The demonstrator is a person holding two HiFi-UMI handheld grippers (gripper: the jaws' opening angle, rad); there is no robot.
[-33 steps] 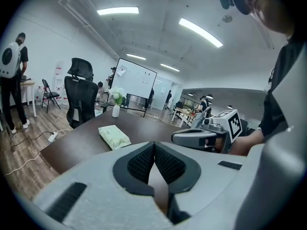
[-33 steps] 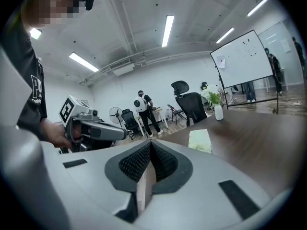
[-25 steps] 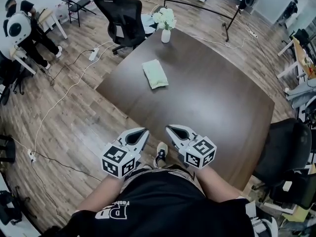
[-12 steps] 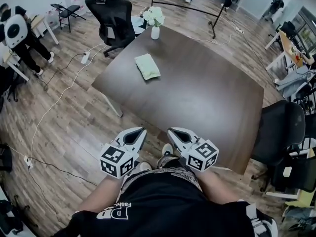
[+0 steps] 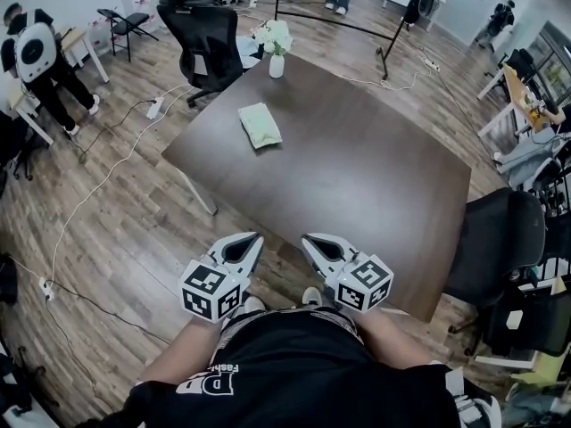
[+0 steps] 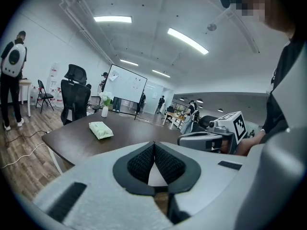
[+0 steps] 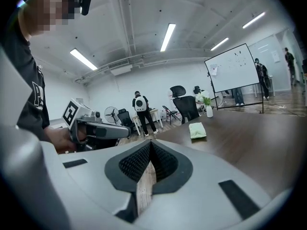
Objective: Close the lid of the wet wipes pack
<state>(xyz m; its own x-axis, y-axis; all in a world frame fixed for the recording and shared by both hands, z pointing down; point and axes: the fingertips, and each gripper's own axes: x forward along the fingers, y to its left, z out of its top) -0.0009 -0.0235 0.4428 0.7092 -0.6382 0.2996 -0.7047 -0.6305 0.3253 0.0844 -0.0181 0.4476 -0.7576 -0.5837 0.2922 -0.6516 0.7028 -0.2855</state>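
Note:
The pale green wet wipes pack (image 5: pixel 259 125) lies flat on the far left part of the dark brown table (image 5: pixel 375 194); from this distance I cannot tell how its lid stands. My left gripper (image 5: pixel 254 237) and right gripper (image 5: pixel 306 237) hang side by side close to my body, short of the table's near corner, far from the pack. Both are shut with nothing between the pads. The left gripper view shows the pack (image 6: pixel 100 130) far ahead past the touching pads (image 6: pixel 144 159). In the right gripper view the pack (image 7: pixel 196 130) lies beyond the meeting pads (image 7: pixel 160 158).
A white vase with flowers (image 5: pixel 276 59) stands at the table's far corner. A black office chair (image 5: pixel 205 38) sits behind it and another chair (image 5: pixel 504 239) at the right edge. Cables run over the wooden floor (image 5: pixel 107 185). A person (image 5: pixel 40 56) stands at far left.
The head view has drawn back a little, so the table and pack look smaller and farther away. Both grippers keep their place in front of my body, still shut.

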